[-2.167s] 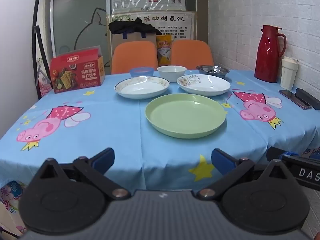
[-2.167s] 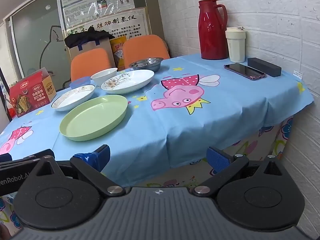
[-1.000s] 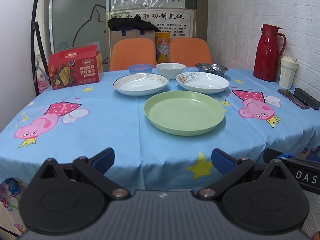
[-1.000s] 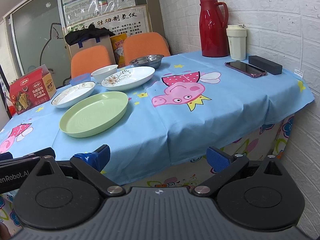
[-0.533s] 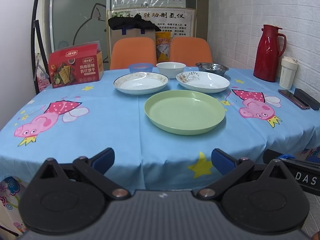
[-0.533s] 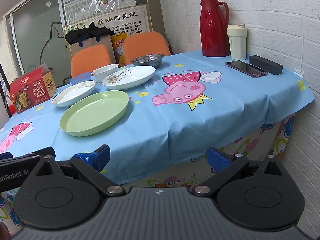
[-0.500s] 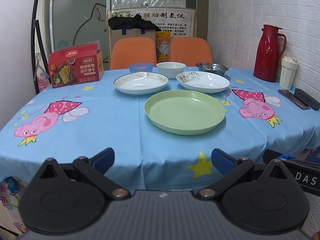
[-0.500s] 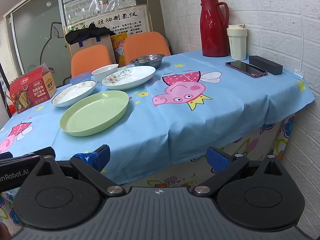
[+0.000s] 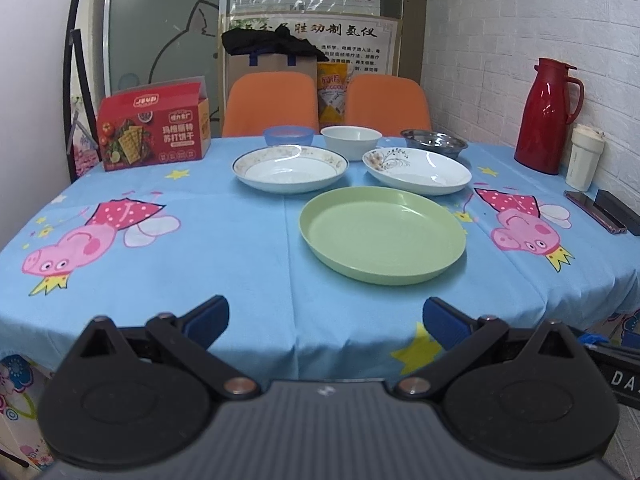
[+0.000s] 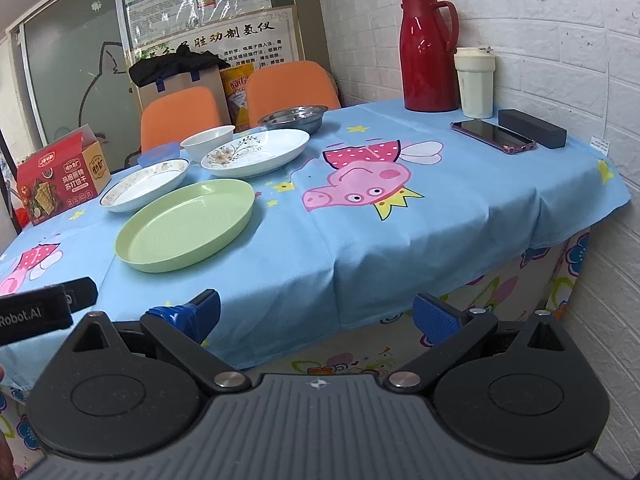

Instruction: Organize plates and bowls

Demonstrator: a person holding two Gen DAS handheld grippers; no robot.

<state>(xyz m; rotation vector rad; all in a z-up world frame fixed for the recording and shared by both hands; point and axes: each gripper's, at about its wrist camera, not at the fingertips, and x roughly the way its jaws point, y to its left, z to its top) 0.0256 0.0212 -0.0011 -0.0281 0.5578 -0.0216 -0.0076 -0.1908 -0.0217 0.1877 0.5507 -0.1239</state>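
A green plate (image 9: pixel 383 233) (image 10: pixel 186 224) lies nearest on the blue cartoon tablecloth (image 9: pixel 192 264). Behind it lie a gold-rimmed white plate (image 9: pixel 290 168) (image 10: pixel 145 184) and a flower-patterned white plate (image 9: pixel 416 164) (image 10: pixel 256 151). Further back stand a blue bowl (image 9: pixel 288 135), a white bowl (image 9: pixel 351 140) (image 10: pixel 207 142) and a metal bowl (image 9: pixel 434 142) (image 10: pixel 292 118). My left gripper (image 9: pixel 326 320) is open and empty at the table's front edge. My right gripper (image 10: pixel 316 314) is open and empty, off the table's front right side.
A red cracker box (image 9: pixel 154 134) stands back left. A red thermos (image 9: pixel 548 116) (image 10: pixel 428 50), a white cup (image 10: pixel 476 82), a phone (image 10: pixel 492 136) and a black case (image 10: pixel 532 132) sit by the brick wall. Two orange chairs (image 9: pixel 272 102) stand behind the table.
Both views have shifted only slightly. Nothing on the table has moved and both grippers stay open.
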